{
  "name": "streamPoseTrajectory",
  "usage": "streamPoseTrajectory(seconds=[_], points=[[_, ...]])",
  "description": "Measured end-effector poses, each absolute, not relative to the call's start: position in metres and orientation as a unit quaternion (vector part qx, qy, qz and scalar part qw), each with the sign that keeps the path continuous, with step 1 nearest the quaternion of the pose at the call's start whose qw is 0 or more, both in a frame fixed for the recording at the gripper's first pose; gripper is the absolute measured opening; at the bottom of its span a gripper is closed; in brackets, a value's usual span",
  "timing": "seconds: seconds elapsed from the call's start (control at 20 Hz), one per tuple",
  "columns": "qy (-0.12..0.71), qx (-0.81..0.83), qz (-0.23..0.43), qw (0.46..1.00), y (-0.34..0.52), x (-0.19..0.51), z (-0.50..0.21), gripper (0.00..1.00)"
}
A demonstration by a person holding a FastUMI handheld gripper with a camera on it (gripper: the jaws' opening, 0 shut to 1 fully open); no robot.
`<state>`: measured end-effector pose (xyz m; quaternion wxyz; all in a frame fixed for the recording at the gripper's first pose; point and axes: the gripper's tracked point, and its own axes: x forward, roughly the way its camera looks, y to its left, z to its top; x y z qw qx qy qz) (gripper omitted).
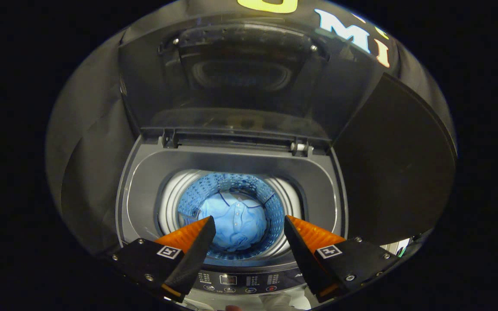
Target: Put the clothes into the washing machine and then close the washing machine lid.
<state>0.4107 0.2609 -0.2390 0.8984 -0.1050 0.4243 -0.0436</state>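
Clothes (236, 226): a pale blue, buttoned shirt with a collar, lying crumpled at the bottom of the drum (188, 203), deep inside the washing machine (145, 185) and well below the fingers. Perforated drum wall ringed around it, lit blue, with a pale ribbed collar above that.

Seen from the gripper view: gripper (249, 224) hanging above the machine's opening, fingers (188, 235) spread wide apart, nothing between them but the drop down to the shirt. Released, touching neither cloth nor machine as far as can be told.

Beyond the fingers, washing machine lid (240, 77) standing raised and upright, hinged at the rear edge of the grey top surround, its dark glass panel facing forward. Control panel (238, 280) with small buttons and a display just under the fingers, along the near edge. Dark booth cloth behind and to both sides of the machine.
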Motion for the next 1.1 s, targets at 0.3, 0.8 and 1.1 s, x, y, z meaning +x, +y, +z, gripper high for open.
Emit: streamPoseTrajectory(seconds=[0.3, 0.8, 1.1], points=[[0.339, -0.089, -0.054, 0.935, 0.269, 0.416, -0.159, 0.98], [0.207, -0.062, -0.088, 0.972, 0.276, 0.463, 0.000, 0.97], [0.214, -0.086, -0.064, 0.971, 0.289, 0.516, 0.008, 0.97]])
